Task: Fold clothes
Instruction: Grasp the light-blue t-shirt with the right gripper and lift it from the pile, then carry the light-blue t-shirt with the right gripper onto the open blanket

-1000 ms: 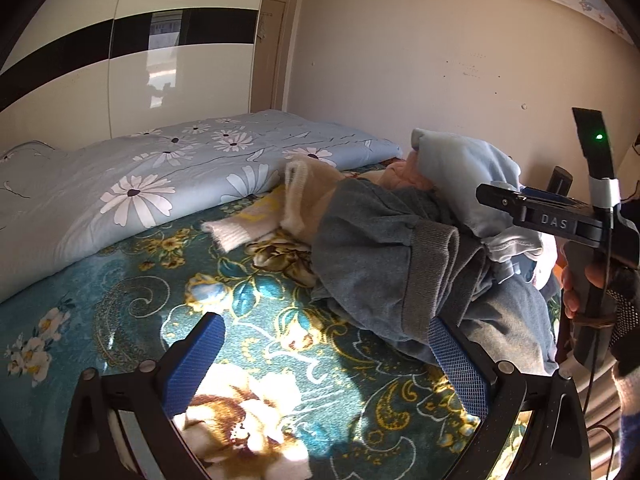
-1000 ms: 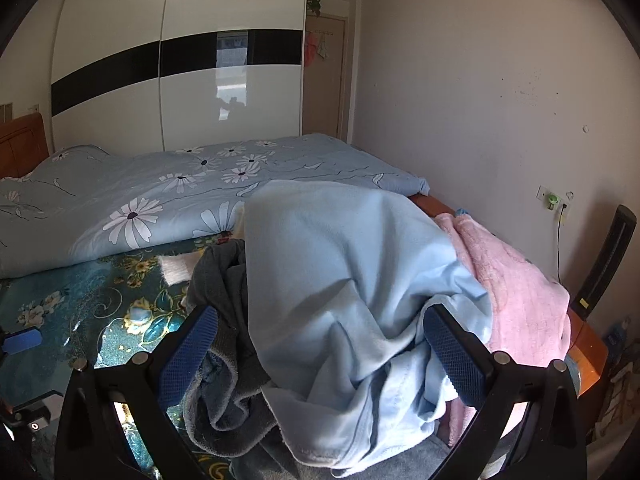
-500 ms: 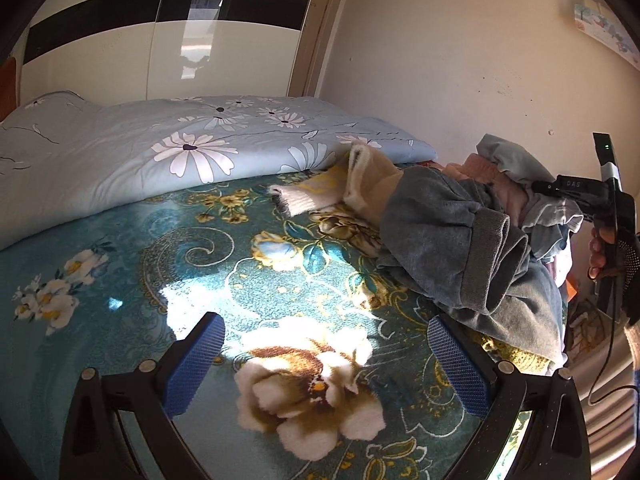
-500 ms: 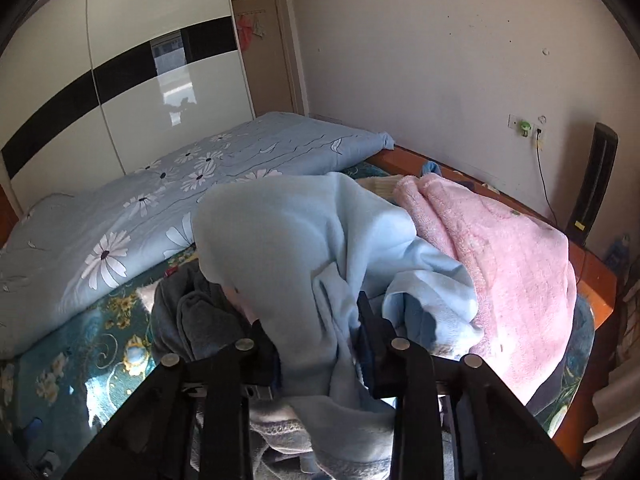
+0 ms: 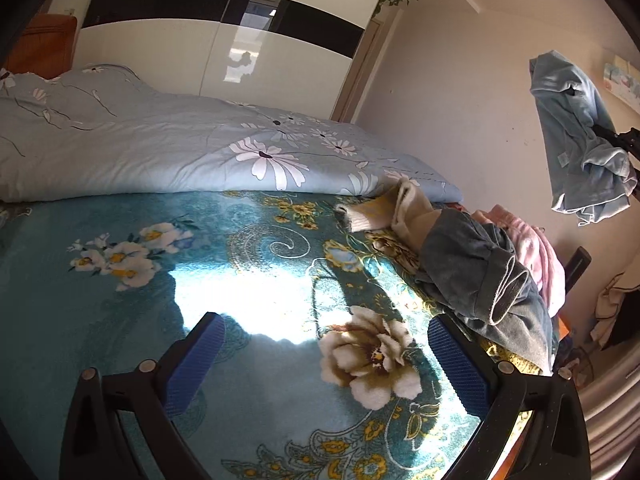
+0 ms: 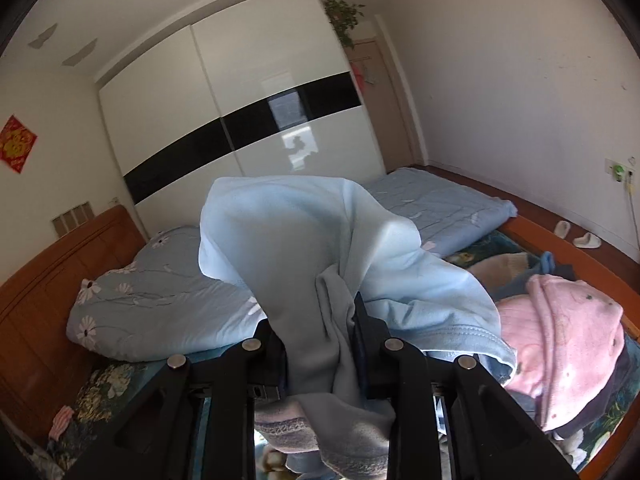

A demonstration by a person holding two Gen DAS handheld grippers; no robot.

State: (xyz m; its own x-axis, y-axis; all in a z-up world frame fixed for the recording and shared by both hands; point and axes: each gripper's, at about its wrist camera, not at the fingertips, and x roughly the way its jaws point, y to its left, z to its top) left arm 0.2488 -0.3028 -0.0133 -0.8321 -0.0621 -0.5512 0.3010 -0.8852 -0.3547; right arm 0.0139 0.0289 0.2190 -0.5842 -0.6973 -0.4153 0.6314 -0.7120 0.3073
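My right gripper (image 6: 320,344) is shut on a light blue fleece garment (image 6: 312,248) and holds it up in the air above the bed. The same garment (image 5: 580,136) hangs high at the right in the left wrist view. My left gripper (image 5: 320,364) is open and empty, low over the teal floral blanket (image 5: 120,340). A pile of clothes lies at the bed's right edge: a grey garment (image 5: 476,276), a cream one (image 5: 404,212) and a pink fleece one (image 6: 568,332).
A light blue daisy quilt (image 5: 160,152) lies bunched across the far side of the bed. A white wardrobe with a black band (image 6: 240,120) stands behind. The wooden bed frame (image 6: 60,280) rims the mattress. The wall is close on the right.
My right gripper closed on the light blue garment and lifted it off the pile. My left gripper drew back to the left, away from the pile, over the bare blanket.
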